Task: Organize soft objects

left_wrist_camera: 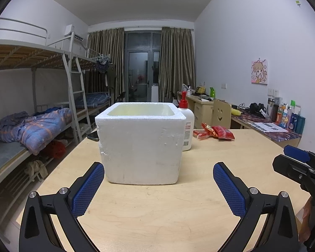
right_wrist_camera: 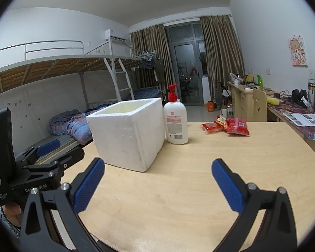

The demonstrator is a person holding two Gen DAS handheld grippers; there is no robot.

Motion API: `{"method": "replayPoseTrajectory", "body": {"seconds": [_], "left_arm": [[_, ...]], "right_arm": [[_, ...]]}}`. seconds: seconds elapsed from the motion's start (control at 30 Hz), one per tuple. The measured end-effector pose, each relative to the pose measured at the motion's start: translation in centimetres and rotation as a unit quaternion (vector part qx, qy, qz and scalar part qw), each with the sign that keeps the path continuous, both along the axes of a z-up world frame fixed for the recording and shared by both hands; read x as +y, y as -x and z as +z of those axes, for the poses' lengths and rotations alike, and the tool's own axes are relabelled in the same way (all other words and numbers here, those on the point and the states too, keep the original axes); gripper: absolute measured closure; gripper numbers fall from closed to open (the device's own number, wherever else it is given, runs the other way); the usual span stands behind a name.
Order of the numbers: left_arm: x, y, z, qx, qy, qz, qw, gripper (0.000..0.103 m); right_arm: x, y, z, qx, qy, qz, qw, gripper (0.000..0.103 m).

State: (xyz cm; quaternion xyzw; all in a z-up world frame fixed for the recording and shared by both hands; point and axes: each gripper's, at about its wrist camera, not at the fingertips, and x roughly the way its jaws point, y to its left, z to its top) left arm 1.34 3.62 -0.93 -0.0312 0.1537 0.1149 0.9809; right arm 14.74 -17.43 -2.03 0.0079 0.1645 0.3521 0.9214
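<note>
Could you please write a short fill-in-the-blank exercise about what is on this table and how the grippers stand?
1. The foam box has no lid and looks ____ inside.
2. The pump on the white bottle is coloured ____.
3. The snack packets lie on the table, ____ the box.
4. The left gripper and the right gripper are both ____, holding nothing.

Missing words: empty; red; outside; open

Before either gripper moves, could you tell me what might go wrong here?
The pump bottle stands right beside the foam box, so a reach toward the red snack packets could topple it. The light box may slide if nudged. Both the left gripper and right gripper are open and empty.
</note>
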Motion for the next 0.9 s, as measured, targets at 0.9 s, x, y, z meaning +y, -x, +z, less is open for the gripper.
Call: {"method": "replayPoseTrajectory", "body": {"seconds": [0.9], "left_arm": [[-0.44,-0.11,0.19,-0.002,-0.005,0.003,1.0,0.0]], "right_arm": [[0.04,-0.31,-0.17,-0.001,0.001,0.0,1.0,0.0]]}}
